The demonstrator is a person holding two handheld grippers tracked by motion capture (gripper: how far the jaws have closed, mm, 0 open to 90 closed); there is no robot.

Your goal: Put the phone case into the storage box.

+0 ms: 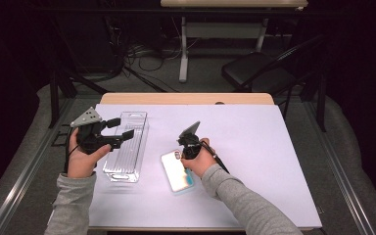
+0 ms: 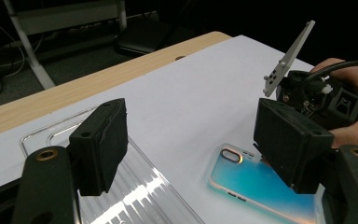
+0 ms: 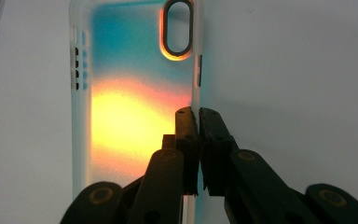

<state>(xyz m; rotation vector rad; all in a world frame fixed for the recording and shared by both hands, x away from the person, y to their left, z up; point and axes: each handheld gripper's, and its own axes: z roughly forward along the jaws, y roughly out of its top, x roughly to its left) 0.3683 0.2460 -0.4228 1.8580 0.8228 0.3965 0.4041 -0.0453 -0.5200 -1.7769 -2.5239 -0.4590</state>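
Grey sleeves (image 1: 73, 205) come in at the bottom of the high view. Left hand-held gripper (image 1: 122, 133) hangs released, jaws wide apart, over a clear tray (image 1: 127, 161) on the white surface (image 1: 254, 147). Right hand-held gripper (image 3: 198, 114) is clenched on the side rim of a phone case (image 3: 121, 93), which lies flat mid-surface, just right of the tray, camera hole away from the person. A wooden edge (image 1: 186, 98) shows at the far side. Beyond, the room is dark: a black chair (image 1: 254, 71), cables (image 1: 142, 58) on the floor, another table's leg (image 1: 183, 46). The case's near end is hidden under the right hand (image 1: 203, 159); whether the tray holds anything is hard to tell.
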